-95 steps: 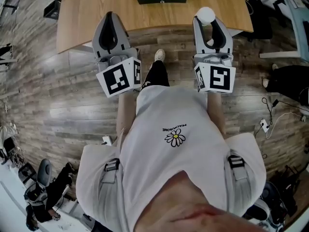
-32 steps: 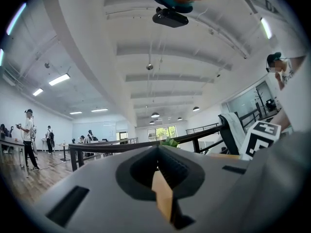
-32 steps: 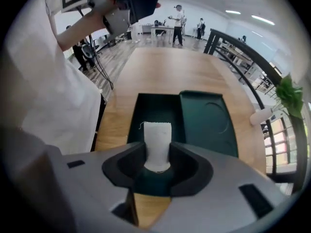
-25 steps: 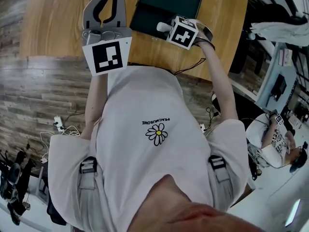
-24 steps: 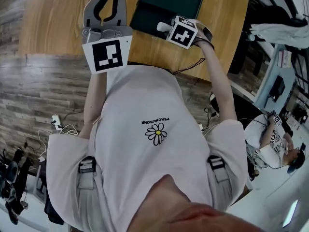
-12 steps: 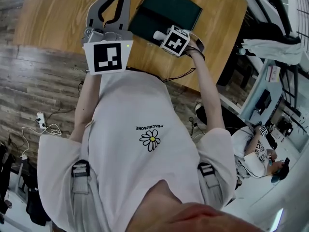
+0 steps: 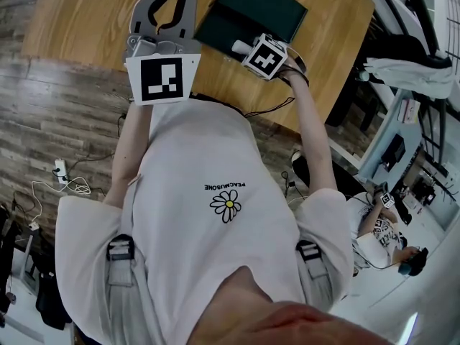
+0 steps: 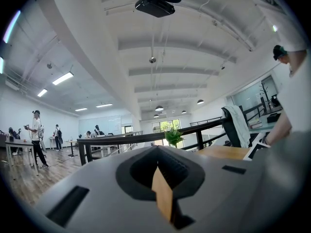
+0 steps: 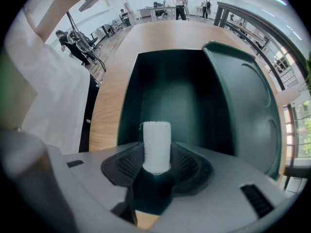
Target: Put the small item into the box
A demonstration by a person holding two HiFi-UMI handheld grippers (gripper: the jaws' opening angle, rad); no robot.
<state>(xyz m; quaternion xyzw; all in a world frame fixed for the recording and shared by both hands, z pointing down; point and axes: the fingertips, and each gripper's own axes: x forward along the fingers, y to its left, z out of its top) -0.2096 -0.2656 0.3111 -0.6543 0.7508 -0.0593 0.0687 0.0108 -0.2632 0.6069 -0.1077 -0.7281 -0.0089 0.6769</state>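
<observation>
White roll (image 9: pixel 156 139), one, sits between the right gripper's (image 9: pixel 156 155) opening fingers above one green box (image 9: pixel 170 89); left gripper's (image 8: pixel 156 148) fingers together.

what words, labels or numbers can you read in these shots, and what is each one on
"PEACEMINUSONE": upside down above a daisy on the person's white T-shirt.
Large marker cube and small marker cube: black-and-white square patterns only, no letters.
Print on the seated bystander's white shirt: too small to read.
Both gripper views: no text.
</observation>
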